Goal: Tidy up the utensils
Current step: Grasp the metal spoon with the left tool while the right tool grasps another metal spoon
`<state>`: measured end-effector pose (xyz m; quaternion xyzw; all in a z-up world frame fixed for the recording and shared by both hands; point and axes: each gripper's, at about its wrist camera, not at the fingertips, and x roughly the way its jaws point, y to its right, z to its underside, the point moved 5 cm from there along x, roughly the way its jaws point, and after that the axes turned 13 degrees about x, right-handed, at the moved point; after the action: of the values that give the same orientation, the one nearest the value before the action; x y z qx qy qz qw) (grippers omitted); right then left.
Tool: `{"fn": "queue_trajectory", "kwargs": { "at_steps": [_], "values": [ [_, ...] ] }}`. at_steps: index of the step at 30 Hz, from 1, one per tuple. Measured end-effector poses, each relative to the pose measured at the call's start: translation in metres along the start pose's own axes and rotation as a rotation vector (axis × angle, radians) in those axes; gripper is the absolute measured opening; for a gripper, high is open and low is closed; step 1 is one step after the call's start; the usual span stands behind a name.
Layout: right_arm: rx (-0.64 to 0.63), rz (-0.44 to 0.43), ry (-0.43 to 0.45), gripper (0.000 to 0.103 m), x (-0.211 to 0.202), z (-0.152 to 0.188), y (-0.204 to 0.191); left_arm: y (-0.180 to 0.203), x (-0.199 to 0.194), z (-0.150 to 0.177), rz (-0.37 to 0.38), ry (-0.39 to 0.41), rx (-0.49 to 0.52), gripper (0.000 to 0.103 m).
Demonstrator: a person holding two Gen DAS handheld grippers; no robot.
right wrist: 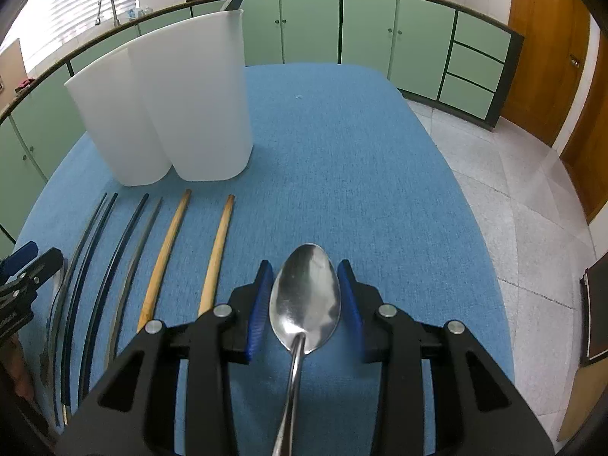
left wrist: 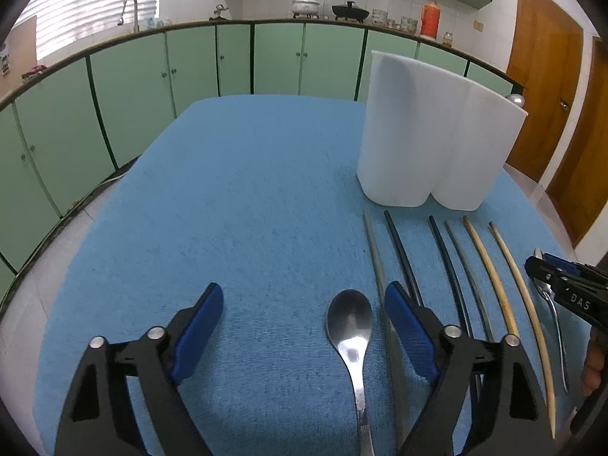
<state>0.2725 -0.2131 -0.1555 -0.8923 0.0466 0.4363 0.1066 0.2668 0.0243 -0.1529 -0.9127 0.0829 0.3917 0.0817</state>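
A steel spoon (left wrist: 349, 326) lies bowl-up on the blue cloth (left wrist: 247, 209), between the wide-apart blue pads of my left gripper (left wrist: 304, 288); neither pad touches it. In the right wrist view a second spoon (right wrist: 306, 296) sits with its bowl between the blue pads of my right gripper (right wrist: 305, 264), which is shut on its edges. That gripper (left wrist: 547, 269) also shows at the far right of the left wrist view. Several chopsticks (right wrist: 163, 254), grey, black and wooden, lie side by side. A white two-compartment holder (left wrist: 437, 133) stands behind them, a utensil tip (right wrist: 235, 0) poking out.
The cloth-covered table ends on the right above a pale tiled floor (right wrist: 513, 190). Green cabinets (left wrist: 190, 68) curve around behind the table, and a wooden door (left wrist: 543, 76) stands at the right. My left gripper (right wrist: 22, 266) shows at the left edge of the right wrist view.
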Motion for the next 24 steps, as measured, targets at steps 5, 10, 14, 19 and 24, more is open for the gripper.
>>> {"fn": "queue_trajectory", "kwargs": {
  "at_steps": [5, 10, 14, 19, 24],
  "values": [
    [-0.001, 0.001, 0.000, 0.035, 0.000, 0.001, 0.000, 0.001, 0.003, 0.002, 0.023, -0.012, 0.008, 0.064],
    [-0.001, 0.001, 0.001, 0.035, 0.000, 0.001, -0.001, 0.006, 0.002, 0.002, 0.029, -0.013, 0.029, 0.058],
    [-0.003, 0.003, 0.001, 0.035, 0.000, 0.001, -0.001, 0.010, 0.001, 0.002, 0.037, -0.008, 0.040, 0.041],
    [-0.009, 0.004, 0.004, 0.035, 0.000, 0.001, -0.001, 0.018, -0.001, 0.001, 0.059, 0.001, 0.057, 0.025],
    [-0.007, 0.000, 0.003, 0.035, 0.000, 0.001, -0.001, 0.017, -0.003, 0.001, 0.064, 0.009, 0.042, 0.024]
  ]
}}
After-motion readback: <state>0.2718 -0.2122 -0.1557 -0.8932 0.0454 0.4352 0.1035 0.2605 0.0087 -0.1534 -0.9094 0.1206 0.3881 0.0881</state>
